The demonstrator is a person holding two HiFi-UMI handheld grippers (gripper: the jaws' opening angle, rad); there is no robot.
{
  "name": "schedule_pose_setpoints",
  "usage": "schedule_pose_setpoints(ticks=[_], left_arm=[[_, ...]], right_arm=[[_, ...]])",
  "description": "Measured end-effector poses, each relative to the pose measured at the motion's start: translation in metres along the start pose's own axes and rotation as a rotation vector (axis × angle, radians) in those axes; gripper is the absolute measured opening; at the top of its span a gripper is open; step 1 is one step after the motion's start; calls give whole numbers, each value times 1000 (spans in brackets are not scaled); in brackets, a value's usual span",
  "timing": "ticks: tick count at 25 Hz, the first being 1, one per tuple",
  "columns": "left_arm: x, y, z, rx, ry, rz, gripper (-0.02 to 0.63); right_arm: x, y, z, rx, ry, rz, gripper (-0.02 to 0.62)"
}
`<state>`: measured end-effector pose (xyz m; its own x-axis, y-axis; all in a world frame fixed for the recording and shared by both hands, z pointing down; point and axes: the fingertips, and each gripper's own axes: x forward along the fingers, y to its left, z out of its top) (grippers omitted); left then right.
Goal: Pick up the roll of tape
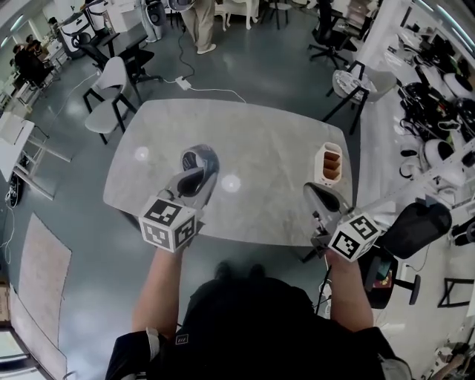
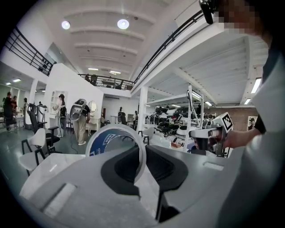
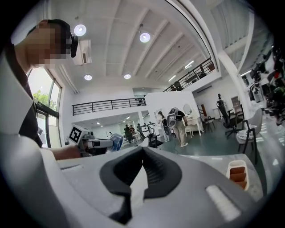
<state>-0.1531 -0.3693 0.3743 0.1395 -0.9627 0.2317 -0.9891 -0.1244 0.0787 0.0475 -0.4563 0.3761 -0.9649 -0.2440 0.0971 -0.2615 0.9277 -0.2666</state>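
The roll of tape (image 1: 211, 159), a pale ring with a blue inner label (image 2: 99, 145), hangs in the air over the marble table (image 1: 260, 133). My left gripper (image 1: 194, 177) is shut on its rim, and the ring stands upright between the dark pads (image 2: 143, 153). My right gripper (image 1: 315, 193) hovers near the table's right front edge, shut with nothing in it; its pads (image 3: 142, 149) meet at the tips. The right gripper view also catches the left gripper (image 3: 91, 144) and the tape (image 3: 116, 141) off to the left.
A small white tray (image 1: 330, 151) with brown pieces (image 3: 236, 175) sits at the table's right edge. Chairs (image 1: 107, 93) stand to the left of the table, a stool (image 1: 355, 83) at the far right. A person (image 1: 199, 22) stands beyond the table.
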Motion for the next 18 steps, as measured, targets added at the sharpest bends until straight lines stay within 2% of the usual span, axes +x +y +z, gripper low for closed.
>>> schedule_pose_setpoints(ticks=[6,9,12,18], left_arm=[[-2,7,49,72,-77,11,54],[-9,10,68,75,-130,35,54],[-14,11,71,70,-150,58,52],[-16,14,50,57,-127,77,54]], right_arm=[[1,12,44,-100,-81,22,2],[0,15,63,-128,-136,2,2],[-1,19,69,-140,-158,-11,2],[6,24,54,-139,-131,-10,2]])
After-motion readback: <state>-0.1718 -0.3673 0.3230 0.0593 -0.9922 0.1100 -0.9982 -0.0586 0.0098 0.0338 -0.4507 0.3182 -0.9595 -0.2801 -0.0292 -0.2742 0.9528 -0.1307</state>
